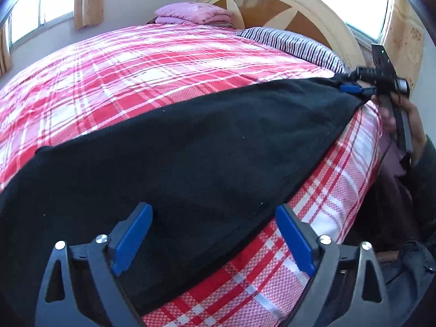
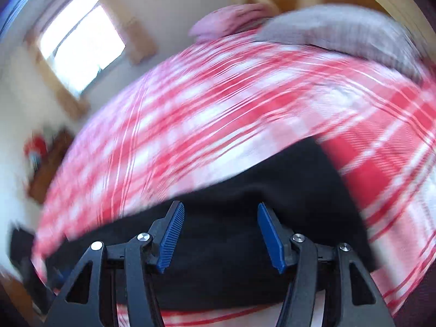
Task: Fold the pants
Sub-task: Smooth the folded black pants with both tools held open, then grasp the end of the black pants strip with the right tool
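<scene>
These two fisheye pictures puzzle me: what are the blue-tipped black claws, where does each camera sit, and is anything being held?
Each picture comes from a camera riding on a hand-held two-finger gripper, looking along its fingers; a person holds one per hand. The left gripper hangs open over black pants spread on a bed with a red plaid sheet. Its camera also catches the right gripper at the pants' far corner. The right gripper's own view is motion-blurred, yet its jaws stand apart above the black cloth. Nothing looks gripped. A striped pillow and folded pink blanket lie by the headboard.

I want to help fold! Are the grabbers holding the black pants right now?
No. Both the left gripper and right gripper are open above the black pants.
</scene>
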Demonstrator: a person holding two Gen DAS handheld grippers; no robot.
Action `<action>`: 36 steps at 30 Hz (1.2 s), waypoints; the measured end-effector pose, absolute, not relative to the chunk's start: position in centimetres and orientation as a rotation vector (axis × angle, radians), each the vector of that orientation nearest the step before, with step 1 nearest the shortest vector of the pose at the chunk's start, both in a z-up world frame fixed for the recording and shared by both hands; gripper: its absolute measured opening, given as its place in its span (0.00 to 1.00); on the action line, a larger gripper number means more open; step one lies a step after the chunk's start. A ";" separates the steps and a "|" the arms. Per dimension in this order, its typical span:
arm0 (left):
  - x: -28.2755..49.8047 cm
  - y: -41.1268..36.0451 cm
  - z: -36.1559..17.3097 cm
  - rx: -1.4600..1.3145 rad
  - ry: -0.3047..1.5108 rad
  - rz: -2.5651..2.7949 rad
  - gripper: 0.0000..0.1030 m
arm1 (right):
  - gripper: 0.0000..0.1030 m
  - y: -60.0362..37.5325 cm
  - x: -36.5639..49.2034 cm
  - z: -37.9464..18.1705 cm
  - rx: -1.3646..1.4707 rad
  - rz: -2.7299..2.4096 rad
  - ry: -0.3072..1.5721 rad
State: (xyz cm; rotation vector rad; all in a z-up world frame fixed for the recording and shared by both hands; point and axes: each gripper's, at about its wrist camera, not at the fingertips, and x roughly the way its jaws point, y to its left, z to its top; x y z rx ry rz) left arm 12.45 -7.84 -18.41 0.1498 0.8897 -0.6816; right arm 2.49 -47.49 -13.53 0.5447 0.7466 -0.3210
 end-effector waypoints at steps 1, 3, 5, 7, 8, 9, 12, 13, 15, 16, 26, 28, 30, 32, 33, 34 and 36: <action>12.5 -7.9 -18.1 0.143 0.886 -0.689 0.92 | 0.56 -48.9 1.7 -13.1 0.608 -0.307 0.703; 12.9 -7.9 -17.3 0.120 0.863 -0.697 0.92 | 0.57 -50.3 0.6 -12.1 0.669 -0.305 0.637; 13.5 -8.4 -17.0 0.107 0.868 -0.703 0.92 | 0.62 -50.4 0.3 -11.6 0.653 -0.281 0.619; 14.2 -9.2 -17.5 0.095 0.906 -0.718 0.92 | 0.64 -50.6 1.0 -12.3 0.648 -0.299 0.662; 14.4 -9.7 -18.1 0.105 0.927 -0.718 0.92 | 0.64 -50.8 1.5 -13.0 0.629 -0.328 0.693; 14.3 -10.0 -18.4 0.125 0.925 -0.713 0.92 | 0.64 -50.9 1.6 -13.1 0.612 -0.325 0.680; 13.3 -11.1 -18.2 0.204 0.894 -0.710 0.94 | 0.64 -50.5 1.4 -12.4 0.609 -0.312 0.650; 13.0 -11.2 -18.1 0.196 0.889 -0.726 0.94 | 0.64 -50.1 1.4 -11.9 0.600 -0.266 0.616; 12.9 -11.4 -18.3 0.190 0.890 -0.729 0.94 | 0.65 -49.3 2.1 -11.8 0.563 -0.224 0.629; 12.9 -11.4 -18.4 0.193 0.887 -0.722 0.94 | 0.65 -49.1 2.5 -12.3 0.542 -0.269 0.675; 12.0 -7.4 -16.3 0.129 0.813 -0.613 0.94 | 0.65 -49.0 -1.6 -10.3 0.447 -0.425 0.642; 12.2 -6.4 -16.6 0.116 0.816 -0.581 0.94 | 0.65 -50.2 -2.7 -10.1 0.488 -0.441 0.646; 12.7 -5.4 -17.4 0.095 0.839 -0.542 0.94 | 0.63 -51.4 -3.8 -10.2 0.503 -0.475 0.652; 13.0 -4.8 -18.1 0.085 0.850 -0.512 0.94 | 0.54 -52.3 -4.4 -10.7 0.510 -0.483 0.666; 13.0 -4.5 -18.4 0.081 0.856 -0.502 0.94 | 0.53 -52.5 -4.6 -11.0 0.509 -0.478 0.678; 13.1 -4.3 -18.8 0.076 0.858 -0.494 0.94 | 0.52 -52.6 -4.6 -11.5 0.510 -0.463 0.689; 12.5 -4.2 -18.8 0.083 0.841 -0.494 0.94 | 0.52 -52.8 -3.9 -12.5 0.540 -0.408 0.703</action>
